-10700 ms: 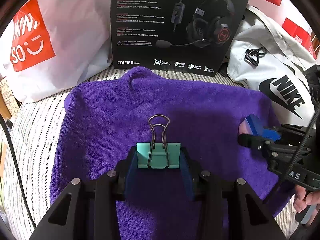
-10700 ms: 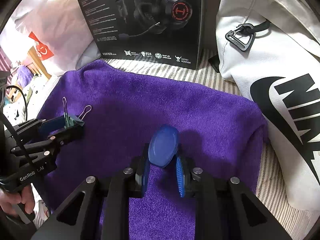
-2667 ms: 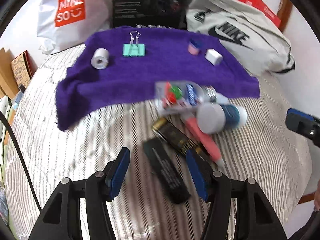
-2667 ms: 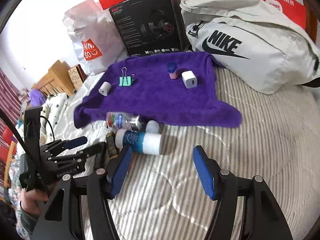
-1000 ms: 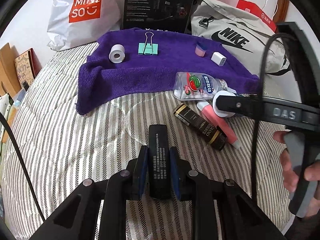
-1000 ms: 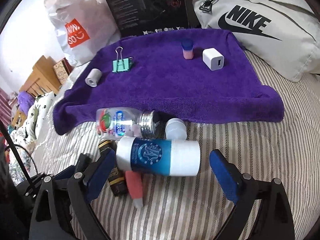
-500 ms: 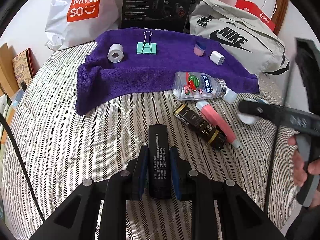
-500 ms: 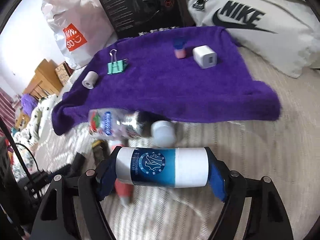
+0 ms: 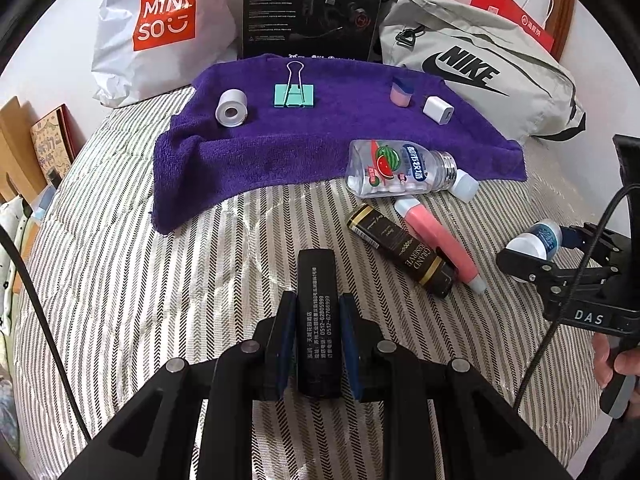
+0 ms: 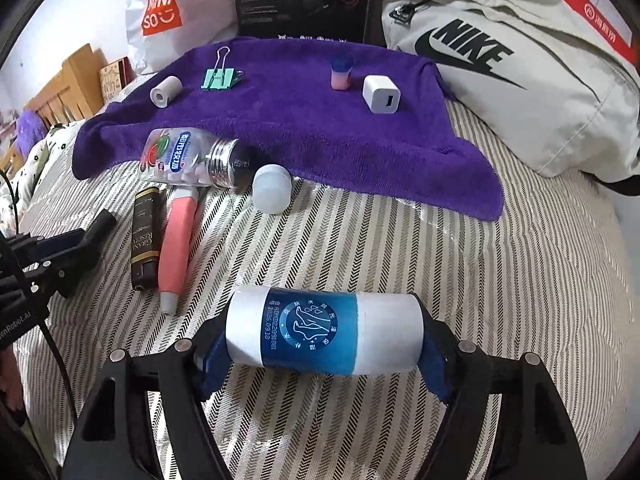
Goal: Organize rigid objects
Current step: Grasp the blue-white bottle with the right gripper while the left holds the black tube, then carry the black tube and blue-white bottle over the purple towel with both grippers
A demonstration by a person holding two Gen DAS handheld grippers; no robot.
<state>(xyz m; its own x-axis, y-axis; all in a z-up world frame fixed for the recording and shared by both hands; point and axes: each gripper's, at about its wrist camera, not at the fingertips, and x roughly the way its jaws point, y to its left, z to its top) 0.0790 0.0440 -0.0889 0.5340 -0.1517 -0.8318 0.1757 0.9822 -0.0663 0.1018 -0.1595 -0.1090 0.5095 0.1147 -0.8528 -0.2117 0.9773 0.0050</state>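
- We hold the left gripper (image 9: 318,336) clamped on a flat black box with white print (image 9: 317,304), the blue pads pressed against its two long sides; the box points away from us over the striped bedcover (image 9: 160,280).
- We hold the right gripper (image 10: 320,340) around a white cylinder with a blue label (image 10: 324,332), lying crosswise between the fingers with a pad at each end, above the bedcover; in the left view it sits at the far right (image 9: 536,238).
- The right jaws stand wide and are pressed on the cylinder's two ends.
- On the bedcover near the front edge of the purple towel (image 10: 300,128) lies a clear candy bottle with a watermelon label (image 10: 188,156), on its side and uncapped, partly on the towel.
- A white cap (image 10: 272,188) rests just beside the bottle's threaded neck.
- In front of the bottle lie a dark box with gold lettering (image 10: 146,240) and a pink tube (image 10: 178,240), side by side and touching.
- On the towel we see a white tape roll (image 9: 231,108), a teal binder clip (image 9: 294,94), a pink and blue small container (image 9: 401,92) and a white charger cube (image 9: 438,110), all apart from each other.
- Behind the towel stand a white shopping bag (image 9: 160,28), a black headset box (image 9: 312,4) and a grey sports bag (image 9: 480,76).
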